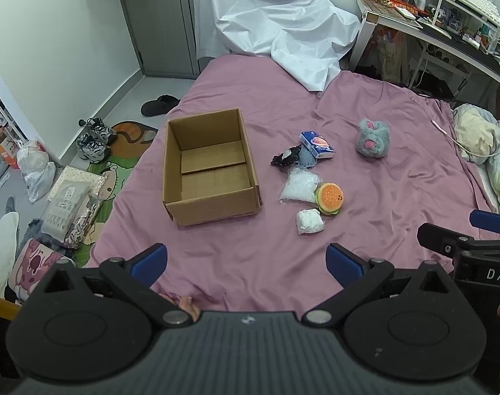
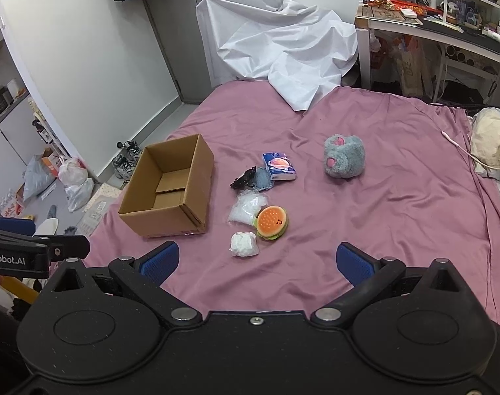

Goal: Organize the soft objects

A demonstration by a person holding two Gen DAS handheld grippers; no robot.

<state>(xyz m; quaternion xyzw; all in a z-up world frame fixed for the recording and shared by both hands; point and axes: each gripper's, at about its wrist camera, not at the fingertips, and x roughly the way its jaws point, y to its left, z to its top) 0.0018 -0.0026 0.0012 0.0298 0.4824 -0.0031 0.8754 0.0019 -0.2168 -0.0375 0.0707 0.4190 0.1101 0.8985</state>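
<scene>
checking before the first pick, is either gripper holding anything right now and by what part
Nothing is held. The left gripper and right gripper are both open with only pink bedsheet between their fingers; the soft items lie untouched beside the cardboard box.

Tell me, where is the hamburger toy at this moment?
The hamburger toy lies on the pink bedsheet, right of the cardboard box, overlapping the clear plastic bag, with the white bundle just in front.
</scene>
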